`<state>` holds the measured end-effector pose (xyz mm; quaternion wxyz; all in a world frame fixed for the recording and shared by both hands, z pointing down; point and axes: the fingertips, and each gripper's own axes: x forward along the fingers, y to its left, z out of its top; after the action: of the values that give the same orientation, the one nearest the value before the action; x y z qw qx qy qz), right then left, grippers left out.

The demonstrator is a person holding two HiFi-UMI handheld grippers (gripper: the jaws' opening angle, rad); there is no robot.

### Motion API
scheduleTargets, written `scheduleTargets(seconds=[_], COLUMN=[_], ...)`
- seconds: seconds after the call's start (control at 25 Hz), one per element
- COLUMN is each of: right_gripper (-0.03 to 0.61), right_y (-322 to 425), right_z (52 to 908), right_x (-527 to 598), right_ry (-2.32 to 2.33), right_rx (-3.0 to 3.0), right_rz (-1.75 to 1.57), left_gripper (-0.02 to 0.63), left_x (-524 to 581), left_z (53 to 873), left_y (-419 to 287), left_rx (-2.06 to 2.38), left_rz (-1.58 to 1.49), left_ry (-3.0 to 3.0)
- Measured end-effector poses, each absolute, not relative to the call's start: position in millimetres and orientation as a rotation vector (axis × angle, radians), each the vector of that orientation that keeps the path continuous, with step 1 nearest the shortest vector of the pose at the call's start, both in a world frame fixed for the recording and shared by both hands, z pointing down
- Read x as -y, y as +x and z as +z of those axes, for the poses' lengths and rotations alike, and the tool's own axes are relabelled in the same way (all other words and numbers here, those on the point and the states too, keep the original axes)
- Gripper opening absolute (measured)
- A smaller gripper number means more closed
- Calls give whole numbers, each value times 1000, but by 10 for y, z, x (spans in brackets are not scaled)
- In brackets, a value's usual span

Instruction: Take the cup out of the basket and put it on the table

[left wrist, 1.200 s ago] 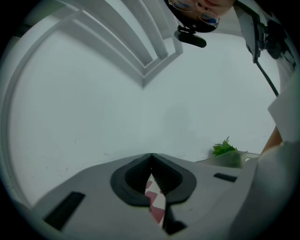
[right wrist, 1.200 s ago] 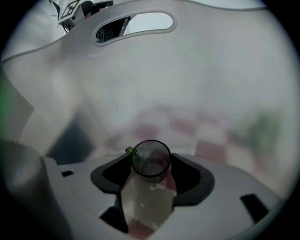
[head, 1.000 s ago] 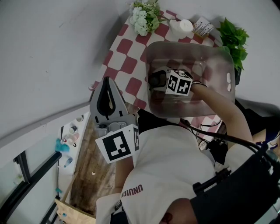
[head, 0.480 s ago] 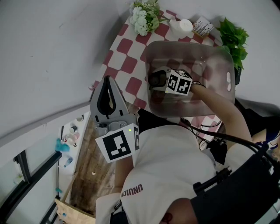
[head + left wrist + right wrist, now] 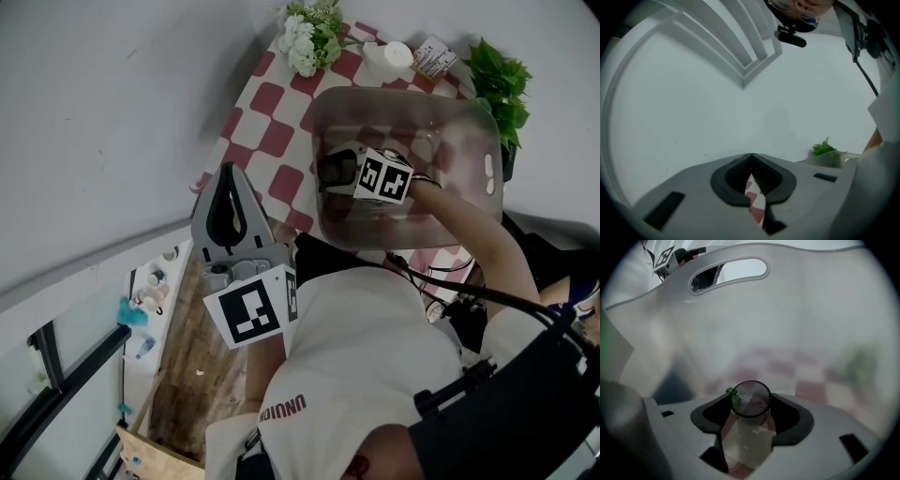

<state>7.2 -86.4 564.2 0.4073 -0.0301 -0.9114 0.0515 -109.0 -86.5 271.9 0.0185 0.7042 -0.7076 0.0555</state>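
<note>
A clear glass cup lies lengthwise between the jaws of my right gripper, which is shut on it, rim facing away. That gripper reaches down inside the translucent plastic basket, which stands on the red-and-white checkered table. In the right gripper view the basket wall and its handle slot fill the background. In the head view the cup itself is hidden by the gripper. My left gripper hovers off the table's near left corner. Its jaws are shut with nothing between them.
White flowers, a white pot and a small carton stand at the table's far end. A green plant sits beyond the basket. Left of the table are a wooden floor and a low shelf with small items.
</note>
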Motion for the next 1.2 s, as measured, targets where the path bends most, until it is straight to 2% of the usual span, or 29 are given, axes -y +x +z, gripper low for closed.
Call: scheduleTargets(seconds=[1.2], right_gripper=[279], right_y=[205], right_z=[4901], right_x=[973], right_ry=[-14], right_rx=[2374], right_rz=[71], left_gripper=[13], left_x=[819], left_z=[2701], left_y=[-1013], left_rx=[2175], left_rz=[116], left_ry=[2212])
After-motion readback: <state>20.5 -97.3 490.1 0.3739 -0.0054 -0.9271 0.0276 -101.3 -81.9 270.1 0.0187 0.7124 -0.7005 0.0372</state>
